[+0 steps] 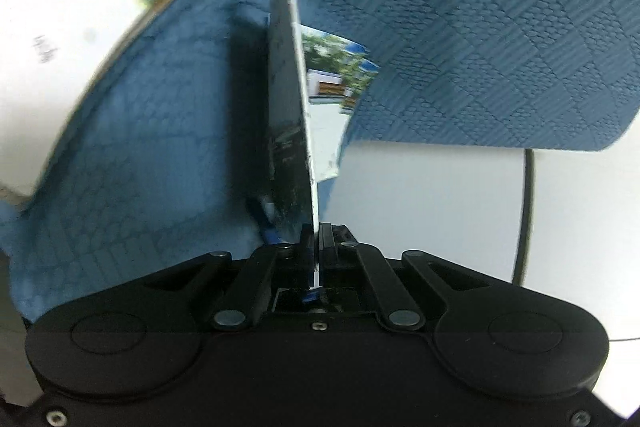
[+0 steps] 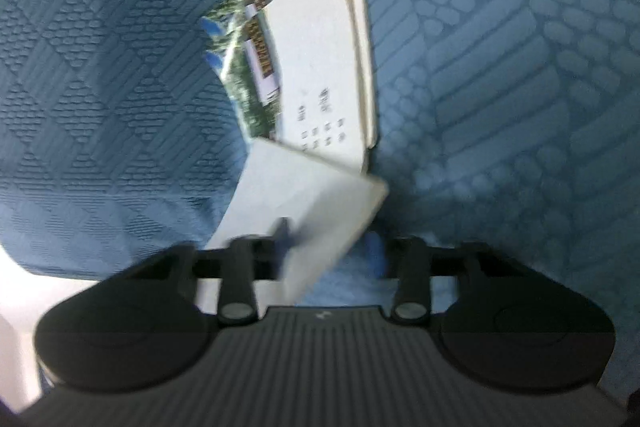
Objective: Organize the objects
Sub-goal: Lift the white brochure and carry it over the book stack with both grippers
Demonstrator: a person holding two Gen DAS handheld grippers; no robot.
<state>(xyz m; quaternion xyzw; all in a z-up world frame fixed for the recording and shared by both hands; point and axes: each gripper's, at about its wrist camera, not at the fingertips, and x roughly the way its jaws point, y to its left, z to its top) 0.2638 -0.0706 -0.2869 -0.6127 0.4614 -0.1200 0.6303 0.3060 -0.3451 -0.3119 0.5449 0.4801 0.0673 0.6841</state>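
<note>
In the left wrist view my left gripper is shut on a thin card held edge-on, its dark face to the left. A second card with a building picture lies on the blue cloth behind it. A large white booklet with the same picture lies at the upper left. In the right wrist view my right gripper is blurred, its jaws apart, with a white card between them. Beyond it lies a stack of white picture booklets on the cloth.
A textured blue cloth covers most of the surface and its edge curls over a white tabletop. A dark cable runs down the white area at the right.
</note>
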